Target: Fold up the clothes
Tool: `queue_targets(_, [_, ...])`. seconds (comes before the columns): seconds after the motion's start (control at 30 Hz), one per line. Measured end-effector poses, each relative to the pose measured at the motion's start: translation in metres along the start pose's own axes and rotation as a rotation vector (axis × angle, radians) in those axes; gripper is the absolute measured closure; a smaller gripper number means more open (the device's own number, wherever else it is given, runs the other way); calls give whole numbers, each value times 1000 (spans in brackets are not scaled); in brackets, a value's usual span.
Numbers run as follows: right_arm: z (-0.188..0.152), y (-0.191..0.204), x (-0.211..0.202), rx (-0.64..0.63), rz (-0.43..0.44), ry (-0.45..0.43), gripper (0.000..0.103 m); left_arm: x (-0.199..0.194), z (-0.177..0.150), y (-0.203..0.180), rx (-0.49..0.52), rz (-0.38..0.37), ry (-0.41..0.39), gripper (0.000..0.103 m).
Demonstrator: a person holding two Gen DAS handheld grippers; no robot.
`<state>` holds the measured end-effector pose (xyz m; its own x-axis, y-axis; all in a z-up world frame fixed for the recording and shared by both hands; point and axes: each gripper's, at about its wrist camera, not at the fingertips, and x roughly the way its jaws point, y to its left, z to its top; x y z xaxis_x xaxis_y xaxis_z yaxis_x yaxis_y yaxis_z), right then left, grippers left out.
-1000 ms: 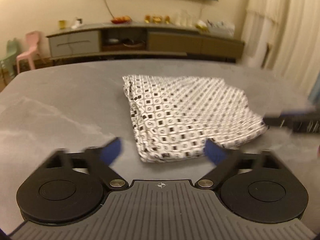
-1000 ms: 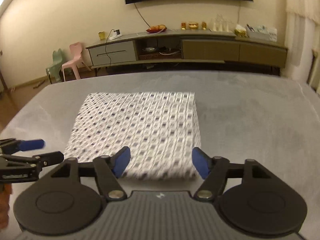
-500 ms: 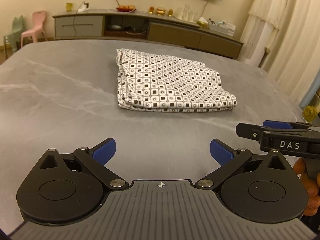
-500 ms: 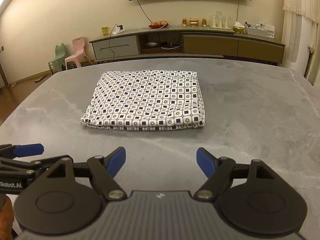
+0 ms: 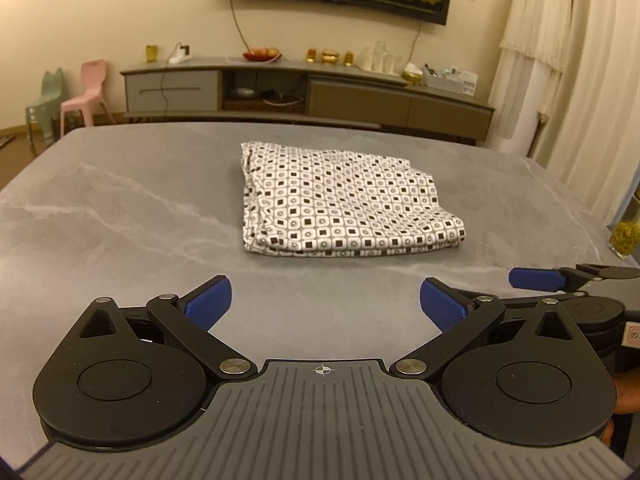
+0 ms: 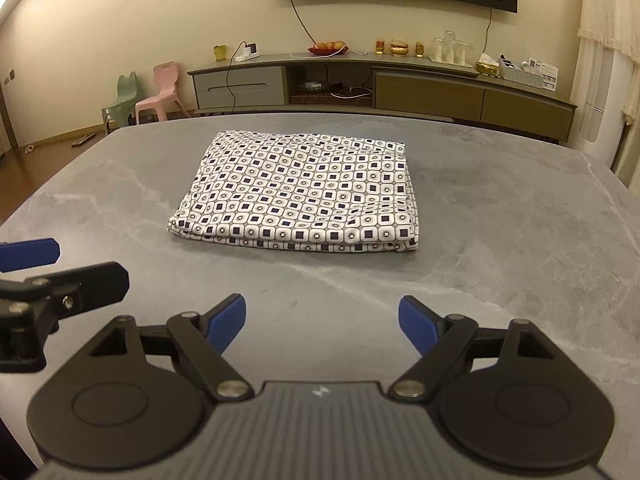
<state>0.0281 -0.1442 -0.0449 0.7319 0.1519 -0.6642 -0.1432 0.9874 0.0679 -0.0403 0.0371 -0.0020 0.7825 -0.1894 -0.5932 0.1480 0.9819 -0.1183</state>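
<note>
Both hand-held grippers, left (image 5: 325,303) and right (image 6: 321,323), gape empty. Your folded cloth (image 6: 298,192) lies at 12 o'clock on the counter (image 6: 520,240): light, limp, likely slippery; pinch all layers at a folded edge.

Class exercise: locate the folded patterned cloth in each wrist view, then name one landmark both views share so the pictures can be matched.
Left wrist view: the folded patterned cloth lies right of centre on the grey table, beyond the open left tool.
Right wrist view: the cloth lies just left of centre, beyond the open right tool.
Shared landmark: the pink chair by the wall.
</note>
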Motion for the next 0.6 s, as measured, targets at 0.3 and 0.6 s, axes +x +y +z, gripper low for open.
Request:
queue_targets(0.3, [-1, -5, -3, -6, -8, 5, 16, -1, -5, -9, 16, -17, 26, 12])
queue_targets(0.6, [-2, -8, -4, -9, -8, 6, 16, -1, -7, -7, -13, -3, 43, 12])
